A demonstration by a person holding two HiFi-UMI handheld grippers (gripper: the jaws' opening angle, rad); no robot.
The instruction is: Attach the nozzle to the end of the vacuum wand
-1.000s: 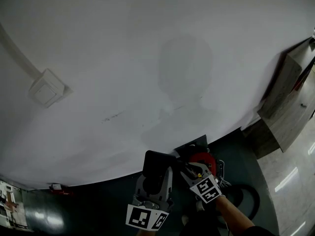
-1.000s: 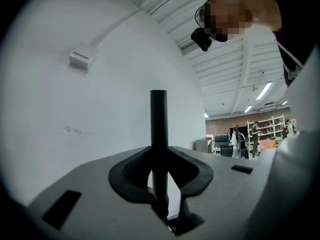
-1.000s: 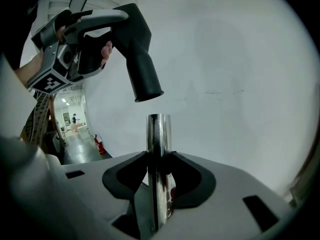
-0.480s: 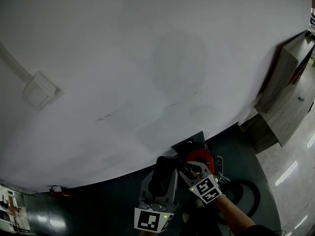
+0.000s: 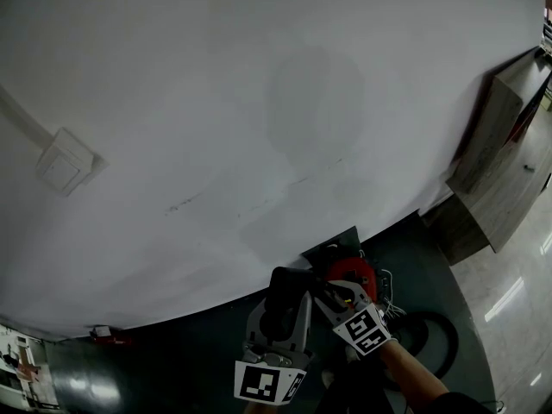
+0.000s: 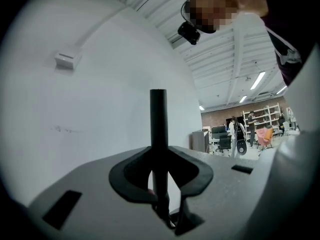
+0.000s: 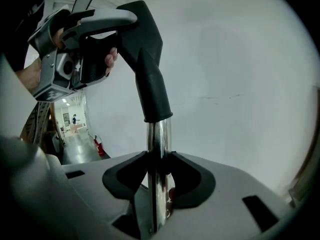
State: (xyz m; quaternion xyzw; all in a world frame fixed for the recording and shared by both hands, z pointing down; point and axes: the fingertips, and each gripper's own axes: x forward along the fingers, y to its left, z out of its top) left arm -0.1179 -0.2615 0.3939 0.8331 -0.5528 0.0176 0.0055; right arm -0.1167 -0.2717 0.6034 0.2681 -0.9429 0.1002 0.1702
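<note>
In the head view a switch box point(image 5: 62, 160) is sitting on the white wall point(image 5: 259, 84) at nine o'clock; at six o'clock the left gripper point(image 5: 285, 304) is clenching the black nozzle point(image 5: 289, 279), its jaws pressing on both flat sides; in the left gripper view the nozzle is showing edge-on as a thin dark bar, rising toward twelve o'clock from between the pads; in the right gripper view the nozzle's collar is sitting over the top end of the chrome wand point(image 7: 158, 154), and above that joint the nozzle is bending toward eleven o'clock; whether the collar is pushed fully home I cannot tell; the right gripper point(image 5: 333, 294), just beside the left one at its three o'clock, is grasping the wand below the collar, jaws clamping the tube from both sides; beyond it at one o'clock the red vacuum point(image 5: 355, 272) is resting by the wall on the dark floor point(image 5: 172, 360); a black hose point(image 5: 440, 343) is looping at four o'clock; a grey cabinet point(image 5: 492, 188) is standing against the wall at three o'clock.
</note>
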